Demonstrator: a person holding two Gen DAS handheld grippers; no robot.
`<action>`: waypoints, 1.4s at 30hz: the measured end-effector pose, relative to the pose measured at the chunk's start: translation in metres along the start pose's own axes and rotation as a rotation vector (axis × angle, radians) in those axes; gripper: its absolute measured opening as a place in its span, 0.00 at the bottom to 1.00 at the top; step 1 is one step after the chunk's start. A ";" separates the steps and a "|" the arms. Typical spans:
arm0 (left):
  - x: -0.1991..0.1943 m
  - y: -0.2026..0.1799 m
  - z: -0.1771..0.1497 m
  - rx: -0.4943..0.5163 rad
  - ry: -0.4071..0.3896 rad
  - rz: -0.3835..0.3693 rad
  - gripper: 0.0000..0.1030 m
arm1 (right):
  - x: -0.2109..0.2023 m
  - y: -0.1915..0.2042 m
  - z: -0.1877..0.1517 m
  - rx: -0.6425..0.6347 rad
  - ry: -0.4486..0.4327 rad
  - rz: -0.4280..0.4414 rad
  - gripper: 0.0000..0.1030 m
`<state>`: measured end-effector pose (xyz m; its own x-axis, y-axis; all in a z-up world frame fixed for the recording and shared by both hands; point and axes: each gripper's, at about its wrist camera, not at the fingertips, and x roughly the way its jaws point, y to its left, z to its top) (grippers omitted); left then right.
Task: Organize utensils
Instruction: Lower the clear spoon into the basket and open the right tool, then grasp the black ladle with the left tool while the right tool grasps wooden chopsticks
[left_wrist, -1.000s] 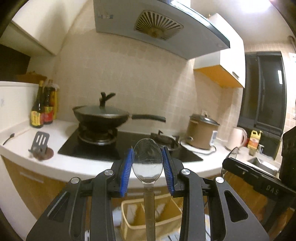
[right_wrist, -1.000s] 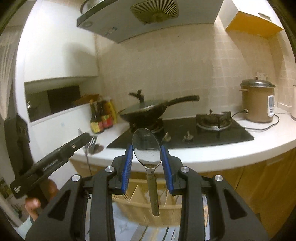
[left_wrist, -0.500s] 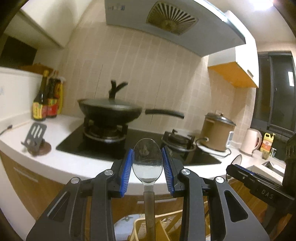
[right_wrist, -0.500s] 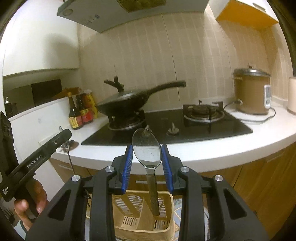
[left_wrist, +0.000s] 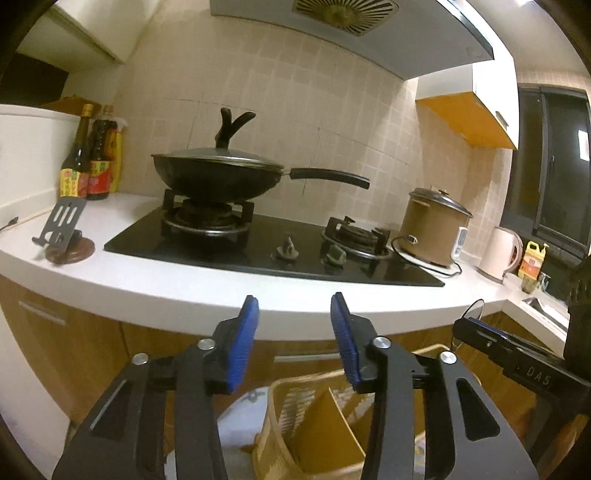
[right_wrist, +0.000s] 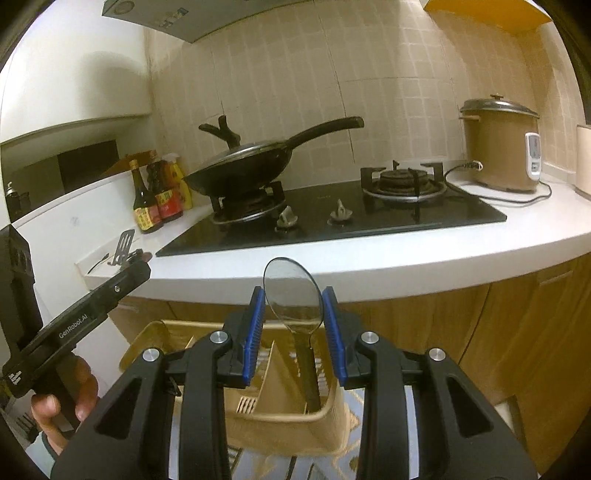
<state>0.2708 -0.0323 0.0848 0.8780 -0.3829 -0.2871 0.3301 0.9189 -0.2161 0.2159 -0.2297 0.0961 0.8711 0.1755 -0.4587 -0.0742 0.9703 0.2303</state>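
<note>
Jaws of left gripper (left_wrist: 294, 325) opening, nothing between them, hovering above tan utensil basket (left_wrist: 325, 424). Right gripper (right_wrist: 293, 317) pinches spoon (right_wrist: 291, 295) by its bowl, handle hanging down into basket below white counter (right_wrist: 406, 254).

The left gripper (left_wrist: 294, 334) points slightly downward, jaws opening and empty; the right gripper (right_wrist: 292, 325) is clamped.

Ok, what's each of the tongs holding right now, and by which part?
Right tongs grip a metal spoon by its bowl, handle hanging down. Left tongs are opening, nothing between them.
</note>
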 end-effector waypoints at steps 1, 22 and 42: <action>-0.004 0.001 0.000 -0.001 0.008 -0.004 0.42 | -0.004 0.000 -0.001 0.005 0.006 0.000 0.31; -0.139 -0.008 -0.017 -0.005 0.309 -0.070 0.51 | -0.117 0.051 -0.031 -0.050 0.264 0.010 0.51; -0.121 0.012 -0.179 -0.116 0.744 -0.038 0.56 | -0.076 0.009 -0.153 0.137 0.625 0.011 0.51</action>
<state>0.1071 0.0083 -0.0500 0.3871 -0.4155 -0.8231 0.2808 0.9034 -0.3240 0.0743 -0.2093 0.0017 0.4200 0.2901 -0.8599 0.0172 0.9448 0.3271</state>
